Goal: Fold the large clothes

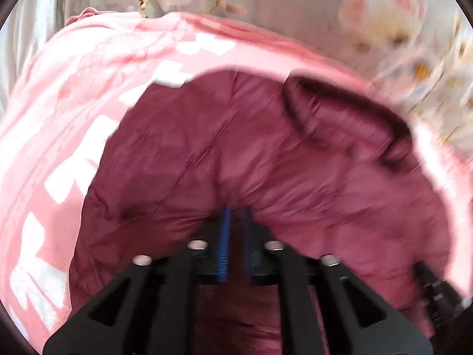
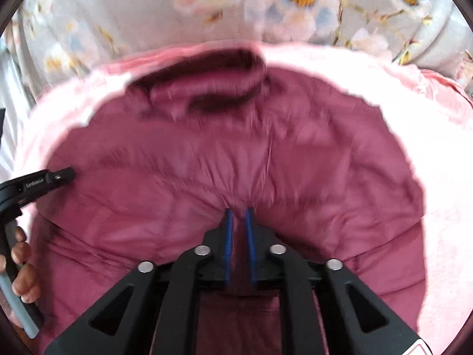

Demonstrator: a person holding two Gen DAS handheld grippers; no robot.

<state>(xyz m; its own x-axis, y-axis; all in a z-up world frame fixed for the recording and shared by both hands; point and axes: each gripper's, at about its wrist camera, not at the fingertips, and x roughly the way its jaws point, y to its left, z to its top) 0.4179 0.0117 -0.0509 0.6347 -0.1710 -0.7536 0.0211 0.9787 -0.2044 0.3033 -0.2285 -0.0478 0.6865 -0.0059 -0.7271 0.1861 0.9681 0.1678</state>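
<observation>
A single dark maroon quilted puffer jacket (image 1: 266,159) lies spread on a pink fleece blanket with big white lettering (image 1: 59,124), and that blanket in turn covers a grey bedspread printed with pale flowers (image 2: 133,6). Taking the jacket as the landmark: its ribbed, darker collar (image 2: 207,80) sits at the far edge, and beyond the collar only a narrow band of pink shows before the flowered cloth begins. To either side of the jacket the pink blanket runs on in a broad margin, widest on the lettered side seen from the left wrist view. The near hem of the jacket bunches up toward both tools.

There are two grippers, both black with blue ribbed pads. The left gripper (image 1: 235,216) has its jaws set a narrow slot apart, with a puckered ridge of the maroon fabric drawn up between the pads; whether the pads actually press on it I cannot tell through the blur. The right gripper (image 2: 239,216) stands the same way, a thin gap between its blue pads (image 2: 228,236), jacket cloth gathered into that gap, and again the grip itself is not clear.

In the right wrist view the other tool's black body reaches in over the jacket's side edge, and a person's hand (image 2: 23,275) wraps its handle just off the jacket's near corner.

One jacket, one blanket, one bedspread, two grippers, one hand in view.
</observation>
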